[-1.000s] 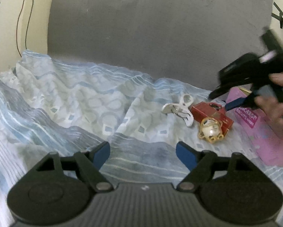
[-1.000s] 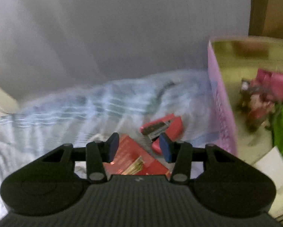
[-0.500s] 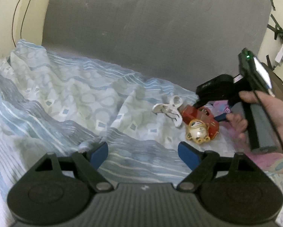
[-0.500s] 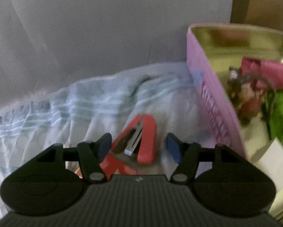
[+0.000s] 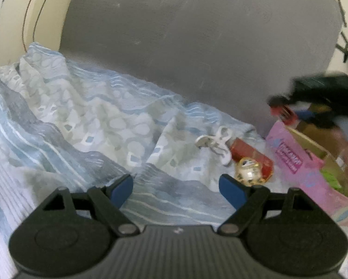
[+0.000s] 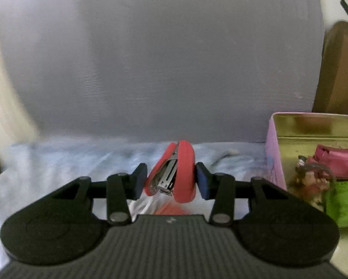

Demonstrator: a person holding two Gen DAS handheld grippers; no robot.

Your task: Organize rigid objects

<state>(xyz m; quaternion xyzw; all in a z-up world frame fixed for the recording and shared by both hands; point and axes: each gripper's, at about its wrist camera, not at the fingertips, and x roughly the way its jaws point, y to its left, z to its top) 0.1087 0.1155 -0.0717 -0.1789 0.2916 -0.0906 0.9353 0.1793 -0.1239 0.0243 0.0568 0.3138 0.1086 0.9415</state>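
Note:
My right gripper (image 6: 171,181) is shut on a red stapler (image 6: 184,174) and holds it above the bed, left of the open pink tin (image 6: 275,151). In the left wrist view the right gripper (image 5: 290,114) is blurred above the pink tin's near corner (image 5: 290,153), with the stapler (image 5: 283,112) in it. My left gripper (image 5: 177,188) is open and empty above the blue patterned sheet (image 5: 92,125). Beyond it lie a white clip (image 5: 217,141), a red box (image 5: 250,157) and a gold round trinket (image 5: 249,173).
The tin holds a pink pouch (image 6: 334,162), a green item (image 6: 343,202) and a small figure (image 6: 311,179). A grey headboard (image 5: 197,46) stands behind the bed. A brown cardboard box (image 6: 341,69) stands at the far right.
My right gripper has closed on the red stapler and lifted it off the sheet toward the tin. The left gripper has barely moved.

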